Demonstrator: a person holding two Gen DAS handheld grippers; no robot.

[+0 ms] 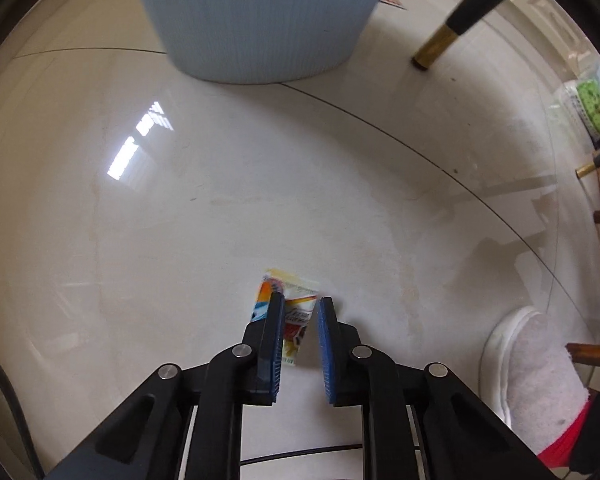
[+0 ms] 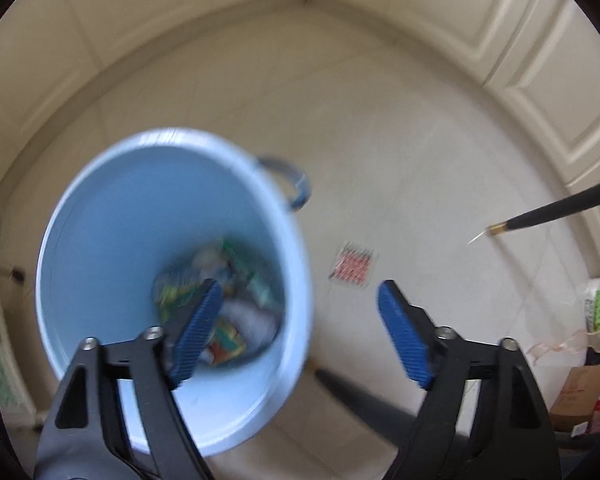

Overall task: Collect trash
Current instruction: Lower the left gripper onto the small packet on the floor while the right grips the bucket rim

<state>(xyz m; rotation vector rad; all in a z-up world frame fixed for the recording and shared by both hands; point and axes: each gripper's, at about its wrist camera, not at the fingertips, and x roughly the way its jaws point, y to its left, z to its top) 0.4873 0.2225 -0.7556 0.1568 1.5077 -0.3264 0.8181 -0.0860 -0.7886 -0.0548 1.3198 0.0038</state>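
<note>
Left gripper [image 1: 300,308] points straight down at the floor [image 1: 180,220], its blue pads [image 1: 326,344] drawn close on either side of a small printed wrapper [image 1: 292,312] that lies flat on the tile. A narrow gap shows beside the right pad, so whether the wrapper is pinched cannot be told. The pale blue bin [image 1: 256,20] stands well beyond it, nothing lying between. A black furniture leg [image 1: 456,24] with a brass foot stands to the right of the bin. A person's white slipper and grey sock [image 1: 532,368] rest on the floor near the gripper, to its right.

Right gripper [image 2: 300,296] hangs over the bin [image 2: 100,208], fingers spread wide and empty. One pad [image 2: 198,332] is above the bin's mouth, the other clear of the rim. Inside lie several wrappers [image 2: 224,292], blurred. A red-patterned packet [image 2: 354,266] lies on the floor just beside the bin. A cardboard box [image 2: 576,396] and bags stand at the far right, by the wall.
</note>
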